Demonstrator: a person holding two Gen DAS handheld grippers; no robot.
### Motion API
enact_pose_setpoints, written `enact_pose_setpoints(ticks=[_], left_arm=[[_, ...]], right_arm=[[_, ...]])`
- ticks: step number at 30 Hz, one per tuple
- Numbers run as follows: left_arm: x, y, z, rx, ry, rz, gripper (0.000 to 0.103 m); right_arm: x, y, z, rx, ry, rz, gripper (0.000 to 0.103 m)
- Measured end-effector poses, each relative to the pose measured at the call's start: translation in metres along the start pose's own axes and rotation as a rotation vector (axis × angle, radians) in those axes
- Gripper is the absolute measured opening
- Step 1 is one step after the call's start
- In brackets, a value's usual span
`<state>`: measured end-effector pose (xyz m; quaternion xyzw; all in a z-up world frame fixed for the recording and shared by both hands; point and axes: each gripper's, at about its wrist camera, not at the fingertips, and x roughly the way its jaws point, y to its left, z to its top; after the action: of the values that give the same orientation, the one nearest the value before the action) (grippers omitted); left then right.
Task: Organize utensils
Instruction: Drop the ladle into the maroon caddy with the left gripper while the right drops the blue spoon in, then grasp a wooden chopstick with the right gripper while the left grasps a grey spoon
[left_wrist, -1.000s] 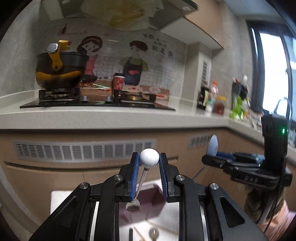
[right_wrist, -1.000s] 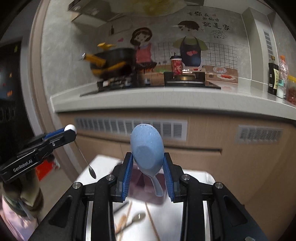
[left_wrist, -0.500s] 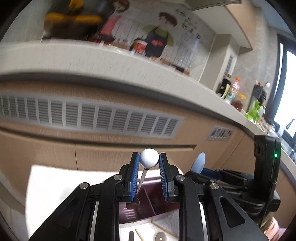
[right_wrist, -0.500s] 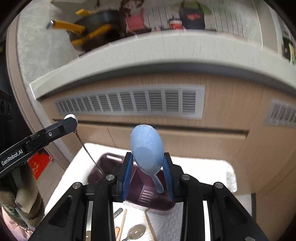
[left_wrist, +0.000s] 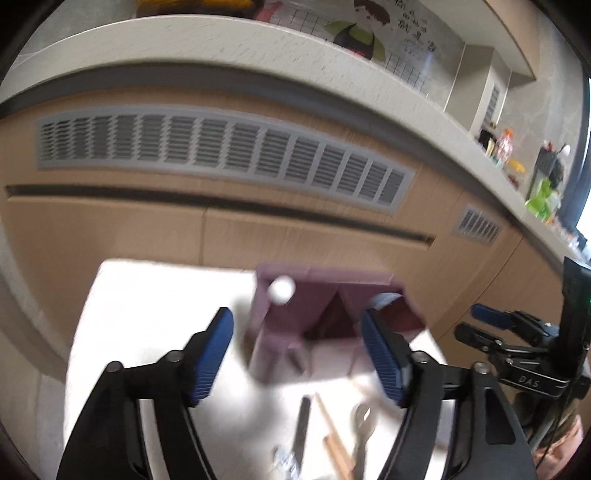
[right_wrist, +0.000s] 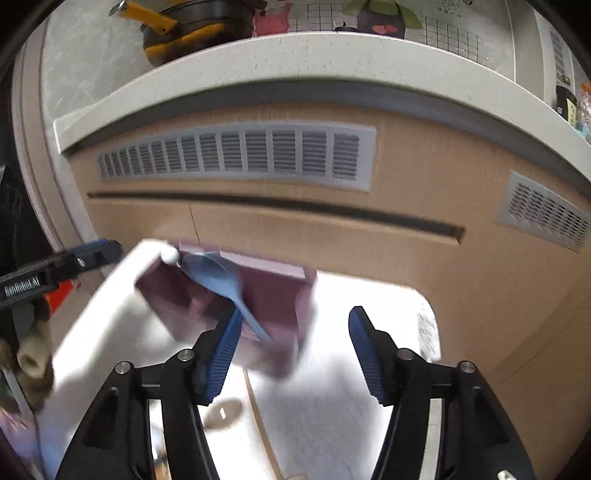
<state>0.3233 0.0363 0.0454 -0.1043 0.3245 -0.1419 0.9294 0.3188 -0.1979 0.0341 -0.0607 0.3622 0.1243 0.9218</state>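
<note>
Showing two hand-held grippers above a white mat on a low table in a kitchen, both views are blurred by motion. The left gripper (left_wrist: 297, 354) has its blue-padded fingers spread wide with nothing between them, and the right gripper (right_wrist: 291, 350) is likewise spread wide and holds nothing. Just beyond both sits a purple utensil holder (left_wrist: 295, 325), an upright box with inner dividers. A thin spoon with a white ball end (left_wrist: 281, 290) stands in the holder's left side, its ball showing above the rim. A blue spoon (right_wrist: 218, 275) leans in the holder, bowl up and handle angled down inside; which compartment each spoon occupies cannot be told through the blur. Judging from this, two utensils appear to be already placed. More remains: on the mat (left_wrist: 155, 295) in front of the holder lie wooden chopsticks (left_wrist: 334, 439), a dark-handled utensil (left_wrist: 301, 428) and a metal spoon (left_wrist: 362, 424), all loose and near one another. From the right view, a round metal spoon bowl (right_wrist: 223, 413) and a chopstick (right_wrist: 260, 417) also lie on the mat; they may be the same pieces. Wooden cabinet fronts with grey vents (right_wrist: 236, 155) and a pale countertop (right_wrist: 295, 51) fill the background. The task looks partway done, with several pieces still to sort.
</note>
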Motion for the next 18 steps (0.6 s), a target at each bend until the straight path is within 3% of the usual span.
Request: enact_pose_setpoints(ticks=[2, 3, 5, 8, 11, 15, 16, 18], left_arm=[[-0.004, 0.004, -0.017, 0.001, 0.025, 0.016, 0.075], [-0.006, 0.005, -0.025, 0.006, 0.029, 0.029, 0.075], [-0.011, 0.008, -0.044, 0.0, 0.055, 0.049, 0.075], [-0.018, 0.014, -0.071, -0.015, 0.097, 0.065, 0.078], [-0.027, 0.018, -0.098, -0.039, 0.14, 0.084, 0.085], [-0.037, 0.018, -0.121, -0.052, 0.172, 0.079, 0.086], [-0.04, 0.017, -0.126, -0.056, 0.178, 0.073, 0.087], [-0.044, 0.012, -0.134, -0.036, 0.186, 0.068, 0.09]], right_arm=[[0.01, 0.003, -0.023, -0.017, 0.062, -0.004, 0.052], [0.018, 0.005, -0.035, -0.026, 0.101, -0.005, 0.039], [0.034, 0.011, -0.058, -0.042, 0.182, 0.01, 0.027], [0.049, 0.021, -0.083, -0.052, 0.24, 0.035, 0.027], [0.056, 0.025, -0.093, -0.048, 0.249, 0.041, 0.027], [0.06, 0.021, -0.102, -0.013, 0.259, 0.036, 0.025], [0.057, 0.021, -0.104, -0.008, 0.259, 0.031, 0.024], [0.052, 0.019, -0.107, 0.012, 0.266, 0.029, 0.009]])
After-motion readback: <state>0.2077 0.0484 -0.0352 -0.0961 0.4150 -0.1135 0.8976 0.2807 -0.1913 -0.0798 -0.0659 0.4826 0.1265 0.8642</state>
